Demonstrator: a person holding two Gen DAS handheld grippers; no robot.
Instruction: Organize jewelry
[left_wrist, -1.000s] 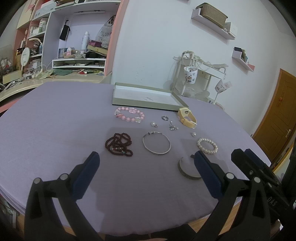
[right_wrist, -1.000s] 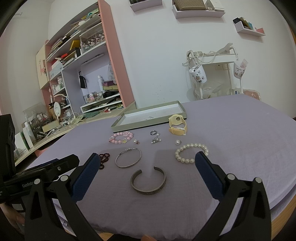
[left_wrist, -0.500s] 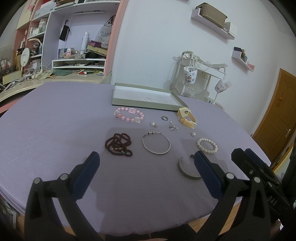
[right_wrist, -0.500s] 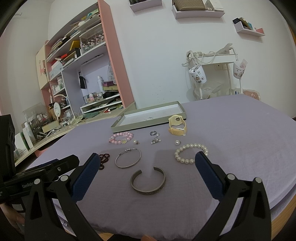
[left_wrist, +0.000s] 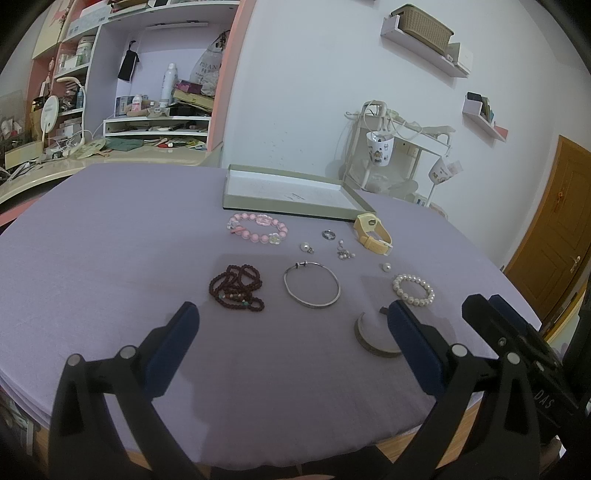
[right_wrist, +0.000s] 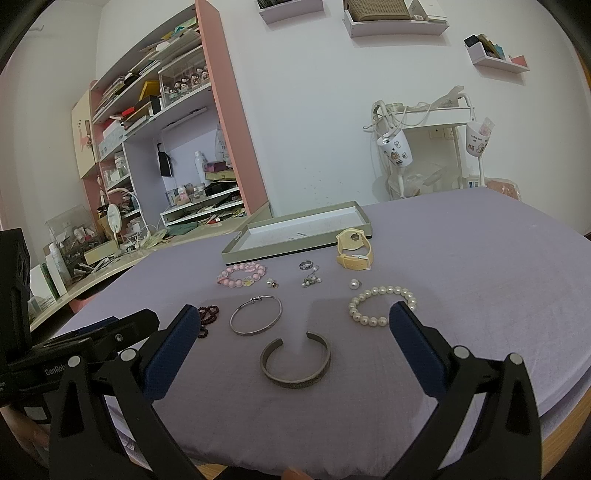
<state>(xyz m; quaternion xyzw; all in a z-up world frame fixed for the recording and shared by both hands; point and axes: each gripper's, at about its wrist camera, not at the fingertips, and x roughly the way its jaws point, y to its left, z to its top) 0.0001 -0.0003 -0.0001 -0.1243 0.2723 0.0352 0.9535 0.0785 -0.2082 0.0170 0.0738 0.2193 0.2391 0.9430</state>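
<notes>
Between the left gripper's (left_wrist: 291, 325) wide-spread fingers, nothing has really changed from a second ago; both claws just hover over the purple table (left_wrist: 92, 240), holding nothing. Going left to right from that claw: dark bead bracelet (left_wrist: 236, 287) just ahead of its left finger, silver bangle (left_wrist: 312, 284) dead ahead, metal cuff (left_wrist: 373, 338) touching-close beside its right finger. Right gripper (right_wrist: 293, 326) is spread open too, with the cuff (right_wrist: 295, 362) lying right between its fingers, the pearl bracelet (right_wrist: 382, 304) just ahead of its right finger, and the tray (right_wrist: 295, 236) well beyond.
</notes>
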